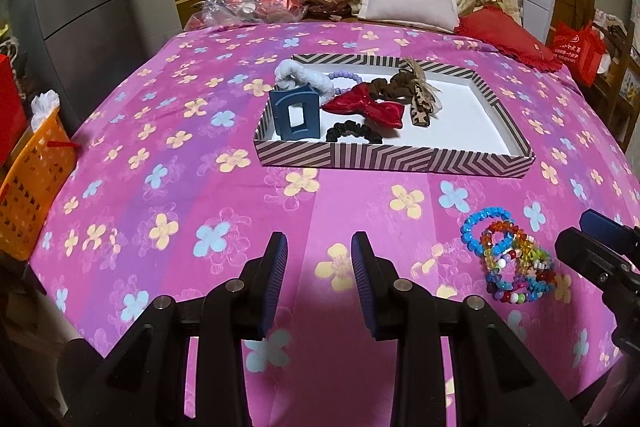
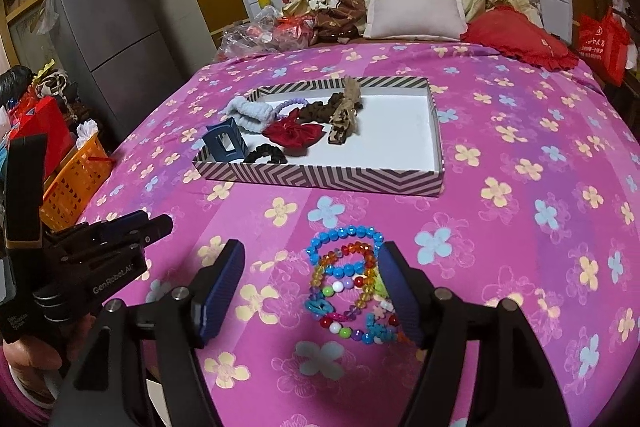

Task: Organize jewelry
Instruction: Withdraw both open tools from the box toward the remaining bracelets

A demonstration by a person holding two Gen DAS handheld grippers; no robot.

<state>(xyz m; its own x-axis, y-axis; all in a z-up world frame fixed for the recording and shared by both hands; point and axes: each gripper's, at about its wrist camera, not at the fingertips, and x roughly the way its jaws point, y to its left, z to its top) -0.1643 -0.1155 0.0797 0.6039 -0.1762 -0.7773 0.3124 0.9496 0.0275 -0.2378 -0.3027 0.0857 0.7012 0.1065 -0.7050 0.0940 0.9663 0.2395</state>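
Note:
A heap of colourful bead bracelets (image 2: 346, 283) lies on the pink flowered bedspread (image 2: 500, 227). It sits between the fingers of my right gripper (image 2: 311, 251), which is open. The right pad (image 2: 400, 291) is at the heap's edge and the left pad stands apart from it. In the left wrist view the bracelets (image 1: 508, 255) lie to the right of my left gripper (image 1: 319, 247), which is open over bare bedspread with nothing between its fingers. Further back, the striped tray (image 1: 396, 157) holds a blue claw clip (image 1: 296, 115), a red bow (image 1: 368, 107), scrunchies and a purple bead bracelet (image 1: 348, 79).
An orange basket (image 1: 28, 183) stands at the bed's left edge, with a grey fridge (image 2: 108, 35) behind it. A white pillow (image 2: 416, 7), a red cushion (image 2: 516, 35), folded quilts and plastic bags crowd the head of the bed. The tray's right half (image 2: 400, 131) is bare white.

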